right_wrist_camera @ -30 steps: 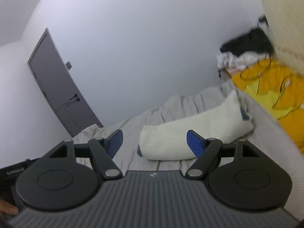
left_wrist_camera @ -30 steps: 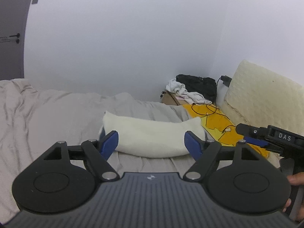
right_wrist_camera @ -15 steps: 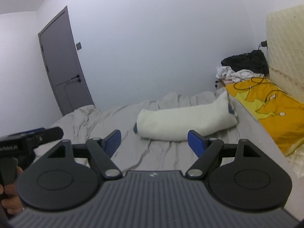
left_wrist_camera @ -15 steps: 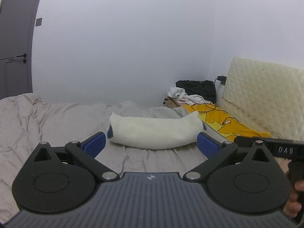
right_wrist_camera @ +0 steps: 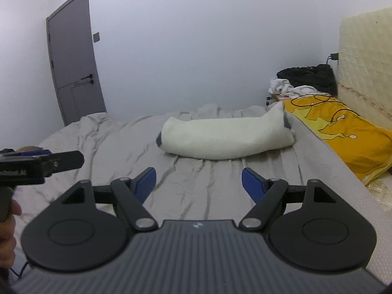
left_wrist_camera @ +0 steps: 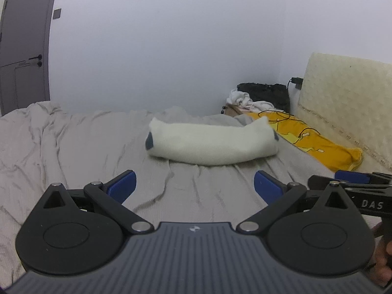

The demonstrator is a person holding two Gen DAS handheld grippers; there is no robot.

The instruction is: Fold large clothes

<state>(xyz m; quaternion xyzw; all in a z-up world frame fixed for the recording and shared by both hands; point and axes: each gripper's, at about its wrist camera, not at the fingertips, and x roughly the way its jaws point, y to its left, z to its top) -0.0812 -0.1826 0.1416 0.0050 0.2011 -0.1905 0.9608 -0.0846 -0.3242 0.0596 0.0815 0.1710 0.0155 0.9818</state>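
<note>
A cream-white garment (left_wrist_camera: 212, 144), folded into a long roll with dark blue showing at both ends, lies across the grey bed sheet (left_wrist_camera: 73, 147); it also shows in the right wrist view (right_wrist_camera: 226, 137). My left gripper (left_wrist_camera: 194, 187) is open and empty, held above the sheet in front of the roll. My right gripper (right_wrist_camera: 198, 181) is open and empty, also short of the roll. The right gripper shows at the right edge of the left wrist view (left_wrist_camera: 352, 183), and the left gripper at the left edge of the right wrist view (right_wrist_camera: 41, 163).
A yellow pillow (right_wrist_camera: 343, 132) with a black cable lies along the cream headboard (right_wrist_camera: 367, 56) on the right. A pile of black and white clothes (right_wrist_camera: 303, 80) sits in the far corner. A grey door (right_wrist_camera: 73, 58) is at the far left.
Both grippers have drawn back and levelled, so the roll looks farther away. The left gripper's jaws have opened wider. The roll lies where it was.
</note>
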